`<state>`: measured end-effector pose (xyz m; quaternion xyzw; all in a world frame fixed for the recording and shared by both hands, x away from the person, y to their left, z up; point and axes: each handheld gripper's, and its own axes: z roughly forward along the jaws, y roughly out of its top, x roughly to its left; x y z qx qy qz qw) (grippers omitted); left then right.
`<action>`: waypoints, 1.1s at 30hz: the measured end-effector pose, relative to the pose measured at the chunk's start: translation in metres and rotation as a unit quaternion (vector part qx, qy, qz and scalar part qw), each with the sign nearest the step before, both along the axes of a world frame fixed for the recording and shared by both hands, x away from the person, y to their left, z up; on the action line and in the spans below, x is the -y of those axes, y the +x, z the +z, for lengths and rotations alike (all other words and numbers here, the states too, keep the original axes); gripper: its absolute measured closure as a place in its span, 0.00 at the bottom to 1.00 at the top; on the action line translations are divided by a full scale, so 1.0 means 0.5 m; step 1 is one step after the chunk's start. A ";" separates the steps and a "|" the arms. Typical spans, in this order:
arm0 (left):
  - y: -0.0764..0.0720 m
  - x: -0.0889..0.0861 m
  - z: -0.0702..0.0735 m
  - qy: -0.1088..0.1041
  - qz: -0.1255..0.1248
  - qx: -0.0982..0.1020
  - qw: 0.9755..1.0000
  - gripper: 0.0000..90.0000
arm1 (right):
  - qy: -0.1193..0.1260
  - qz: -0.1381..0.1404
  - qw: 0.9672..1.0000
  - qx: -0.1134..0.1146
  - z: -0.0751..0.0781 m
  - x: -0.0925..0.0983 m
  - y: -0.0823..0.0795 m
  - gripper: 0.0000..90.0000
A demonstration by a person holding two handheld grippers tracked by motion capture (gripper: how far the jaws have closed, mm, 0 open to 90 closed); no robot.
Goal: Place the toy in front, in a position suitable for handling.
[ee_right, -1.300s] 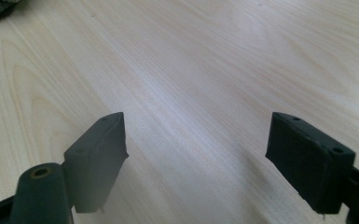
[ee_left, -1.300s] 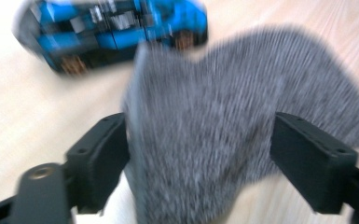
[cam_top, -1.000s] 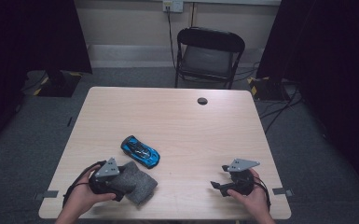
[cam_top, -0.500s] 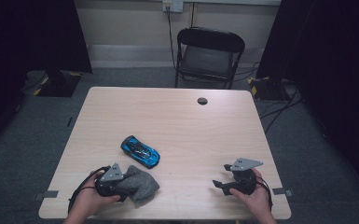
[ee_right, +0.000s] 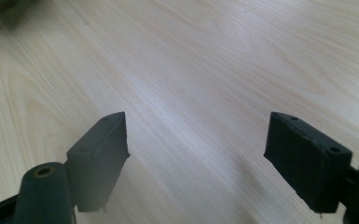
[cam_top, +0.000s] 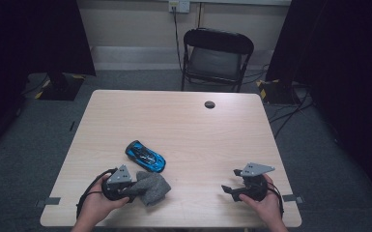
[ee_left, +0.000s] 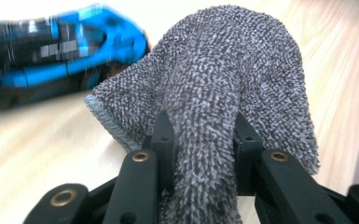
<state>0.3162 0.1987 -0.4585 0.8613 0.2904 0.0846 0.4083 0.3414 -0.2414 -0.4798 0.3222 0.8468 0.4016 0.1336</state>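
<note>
A grey knitted cloth [cam_top: 153, 188] lies bunched at the table's front left. My left gripper [cam_top: 134, 189] is shut on the cloth [ee_left: 224, 107]; its jaws have just been closing, and a fold of the fabric is pinched between the two black pads [ee_left: 164, 144]. A blue toy car [cam_top: 145, 155] stands just beyond the cloth, and the left gripper view has the blue toy car [ee_left: 60, 51] blurred at upper left. My right gripper [cam_top: 227, 189] rests at the front right, open, with bare wood between its pads [ee_right: 103, 154].
The light wooden table [cam_top: 188, 125] has a small black round cap [cam_top: 209, 104] near its far edge. A black folding chair [cam_top: 216, 58] stands behind the table. Dark curtains flank the room, and cables lie on the floor at right.
The left gripper has closed on the cloth and gathered it into a tighter bunch, shifting slightly. The right gripper and the car have stayed in place.
</note>
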 end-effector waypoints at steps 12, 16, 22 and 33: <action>0.073 0.138 0.034 0.002 -0.035 0.026 0.999 0.76 | 0.007 -0.013 1.000 0.003 0.004 0.025 0.000 0.23; 0.092 0.179 0.032 0.003 -0.046 0.027 0.999 0.76 | 0.008 -0.018 1.000 0.003 0.005 0.036 0.001 0.23; 0.127 0.254 0.024 -0.004 -0.064 0.028 0.998 0.76 | 0.002 -0.028 1.000 0.001 0.001 0.056 0.001 0.22; 0.186 0.358 -0.006 0.017 -0.070 0.032 0.997 0.76 | 0.005 -0.037 0.999 0.003 0.003 0.074 0.002 0.22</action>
